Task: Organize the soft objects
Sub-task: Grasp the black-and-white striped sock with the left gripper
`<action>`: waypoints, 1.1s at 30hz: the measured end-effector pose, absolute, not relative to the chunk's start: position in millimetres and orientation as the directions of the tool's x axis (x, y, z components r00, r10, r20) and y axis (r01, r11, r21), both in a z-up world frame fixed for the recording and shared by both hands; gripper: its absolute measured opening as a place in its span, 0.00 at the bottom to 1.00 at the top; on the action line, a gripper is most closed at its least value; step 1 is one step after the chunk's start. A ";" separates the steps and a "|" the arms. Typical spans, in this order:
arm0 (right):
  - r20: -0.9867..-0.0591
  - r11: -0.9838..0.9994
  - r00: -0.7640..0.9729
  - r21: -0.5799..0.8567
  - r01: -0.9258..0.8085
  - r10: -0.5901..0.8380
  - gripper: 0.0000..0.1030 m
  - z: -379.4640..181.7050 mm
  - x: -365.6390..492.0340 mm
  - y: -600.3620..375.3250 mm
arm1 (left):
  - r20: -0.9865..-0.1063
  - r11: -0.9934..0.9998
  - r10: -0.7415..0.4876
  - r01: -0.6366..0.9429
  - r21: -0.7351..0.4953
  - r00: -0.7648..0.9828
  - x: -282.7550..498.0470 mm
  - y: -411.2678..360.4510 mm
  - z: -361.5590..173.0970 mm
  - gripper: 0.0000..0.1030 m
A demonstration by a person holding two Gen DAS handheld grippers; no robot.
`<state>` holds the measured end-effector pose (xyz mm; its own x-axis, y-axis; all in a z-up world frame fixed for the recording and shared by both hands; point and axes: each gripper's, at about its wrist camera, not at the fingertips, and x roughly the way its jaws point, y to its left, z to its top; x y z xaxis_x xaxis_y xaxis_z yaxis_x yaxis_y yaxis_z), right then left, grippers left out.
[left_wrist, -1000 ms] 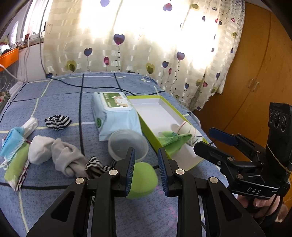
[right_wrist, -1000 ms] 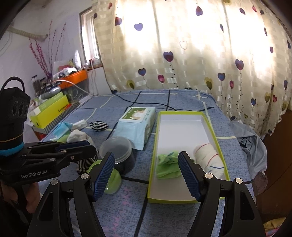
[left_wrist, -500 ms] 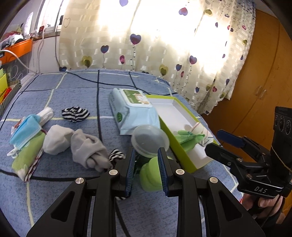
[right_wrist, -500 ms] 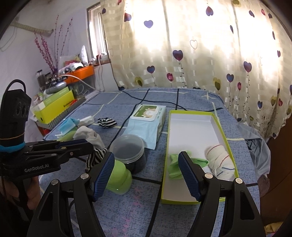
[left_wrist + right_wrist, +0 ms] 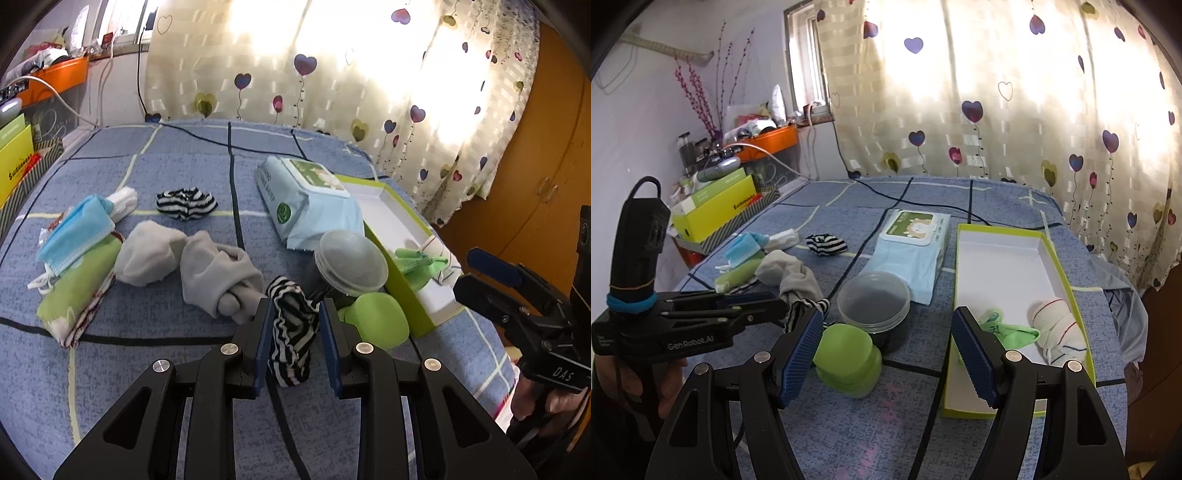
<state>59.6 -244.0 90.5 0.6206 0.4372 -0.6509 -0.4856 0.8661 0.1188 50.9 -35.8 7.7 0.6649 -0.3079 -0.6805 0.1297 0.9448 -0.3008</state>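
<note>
1. My left tongs (image 5: 293, 328) stand partly spread astride the black-and-white striped sock (image 5: 291, 328) on the blue bed (image 5: 147, 369). Both pads flank it, but I cannot tell whether they press it yet.
2. The sock lies bunched, its long axis running away from me along the tongs' line: near end low between the fingers, far end just past the tips. So I would be closing across its narrow width, which I judge the right way to take it.
3. To do it well, I'd sink a little, close at the thick middle, and keep clear of the grey sock (image 5: 218, 273) just left of the tips and the green cup (image 5: 376, 319) just right.
4. My right tongs (image 5: 886, 354) hang spread wide and empty; the green cup (image 5: 847, 358) sits by the left finger.
5. Beyond and right of the left tongs is the green-rimmed box (image 5: 402, 291), already holding a green cloth (image 5: 417, 260) and a white rolled sock (image 5: 1056, 328). That is likely where this one goes.
6. Farther off lies its striped mate (image 5: 186, 203).
</note>
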 end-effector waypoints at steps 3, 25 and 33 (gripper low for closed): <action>-0.652 0.864 0.617 0.120 -0.489 0.440 0.70 89.6 60.7 -242.9 | -0.688 0.942 -0.320 0.145 -0.301 0.652 52.0 -38.1 1.9 0.26; -0.661 0.860 0.604 0.128 -0.494 0.445 0.70 83.9 68.9 -235.9 | -0.765 0.946 -0.321 0.147 -0.290 0.558 66.8 -47.5 -42.6 0.14; -0.655 0.842 0.593 0.125 -0.526 0.468 0.70 86.3 70.8 -217.5 | -0.699 0.938 -0.334 0.149 -0.314 0.632 41.9 -22.3 -16.6 0.10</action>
